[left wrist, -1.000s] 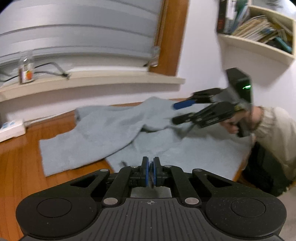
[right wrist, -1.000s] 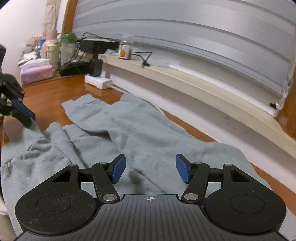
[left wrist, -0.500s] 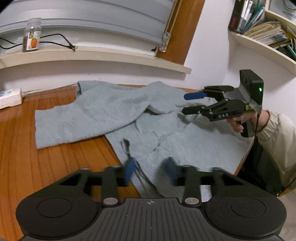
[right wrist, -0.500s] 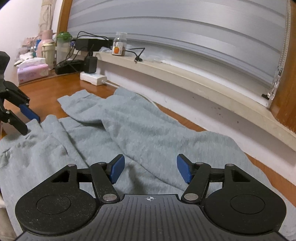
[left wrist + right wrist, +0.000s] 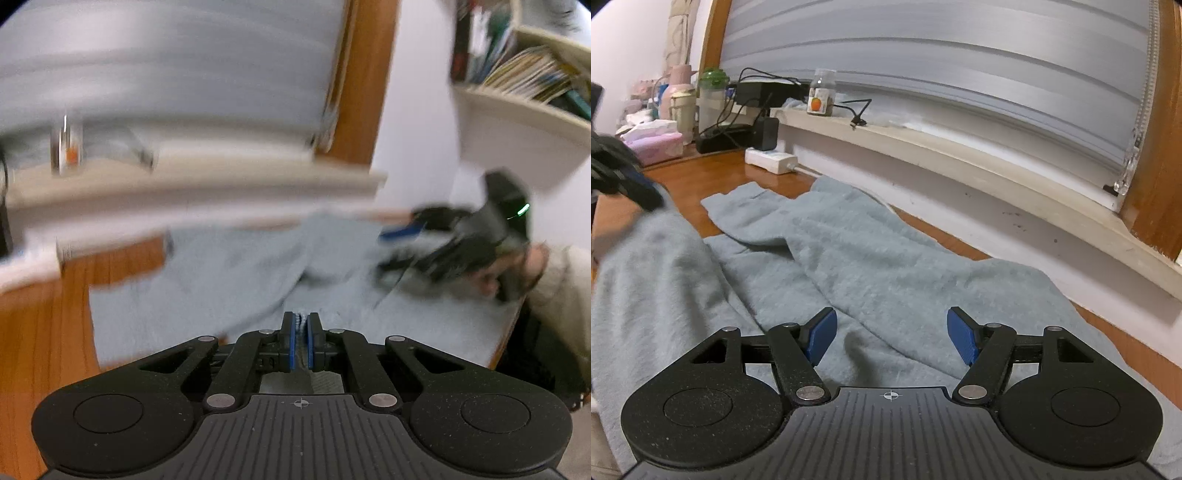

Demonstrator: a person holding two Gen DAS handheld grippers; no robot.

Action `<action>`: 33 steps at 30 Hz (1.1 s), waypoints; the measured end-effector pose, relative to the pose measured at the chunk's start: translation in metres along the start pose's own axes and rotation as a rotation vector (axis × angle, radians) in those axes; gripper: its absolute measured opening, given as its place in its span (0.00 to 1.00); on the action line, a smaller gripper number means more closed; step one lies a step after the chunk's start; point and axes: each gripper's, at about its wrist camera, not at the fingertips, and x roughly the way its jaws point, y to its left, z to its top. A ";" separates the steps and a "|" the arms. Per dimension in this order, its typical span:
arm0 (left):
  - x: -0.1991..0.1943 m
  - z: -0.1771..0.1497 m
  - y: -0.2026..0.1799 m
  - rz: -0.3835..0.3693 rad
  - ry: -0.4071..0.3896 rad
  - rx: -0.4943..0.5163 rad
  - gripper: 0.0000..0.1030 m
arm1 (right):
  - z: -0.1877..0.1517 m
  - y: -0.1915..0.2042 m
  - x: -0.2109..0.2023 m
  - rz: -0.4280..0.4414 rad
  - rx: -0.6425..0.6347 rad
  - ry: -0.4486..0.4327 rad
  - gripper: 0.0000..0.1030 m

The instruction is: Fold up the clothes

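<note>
Across the wooden counter (image 5: 713, 173) lies the grey-blue fleece garment (image 5: 871, 266), most likely trousers, spread wide and rumpled. Its long axis runs along the window wall, from the near right corner toward the white power strip (image 5: 771, 161) at the far left, where two flat ends point away from me. One part lies folded over the other in a long ridge down the middle.

My left gripper (image 5: 301, 334) has its fingers together, clamped on a small bunch of the garment's edge; cloth shows between the blue pads. From the right wrist view that same gripper (image 5: 635, 184) sits at the far left, blurred, with the fabric rising in a raised fold toward it.

My right gripper (image 5: 891, 336) hovers just above the garment's near part, fingers wide apart and holding nothing; I cannot tell whether they touch the cloth. In the left wrist view it appears blurred (image 5: 402, 243), held by my hand (image 5: 517, 273) over the far right part of the garment (image 5: 221, 277).

On the sill stands a small jar (image 5: 822, 93).
</note>
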 end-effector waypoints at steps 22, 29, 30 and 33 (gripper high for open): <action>0.023 -0.015 -0.030 -0.007 0.118 0.083 0.37 | -0.021 0.004 -0.020 0.290 -0.018 0.104 0.04; 0.027 -0.007 -0.038 -0.020 0.100 0.104 0.38 | -0.016 -0.007 -0.037 0.188 -0.023 0.039 0.03; 0.029 -0.004 -0.041 -0.023 0.096 0.108 0.38 | -0.018 -0.008 -0.038 0.194 -0.028 0.061 0.09; 0.034 0.003 -0.048 -0.034 0.081 0.122 0.47 | -0.030 -0.019 -0.057 0.141 -0.003 0.058 0.45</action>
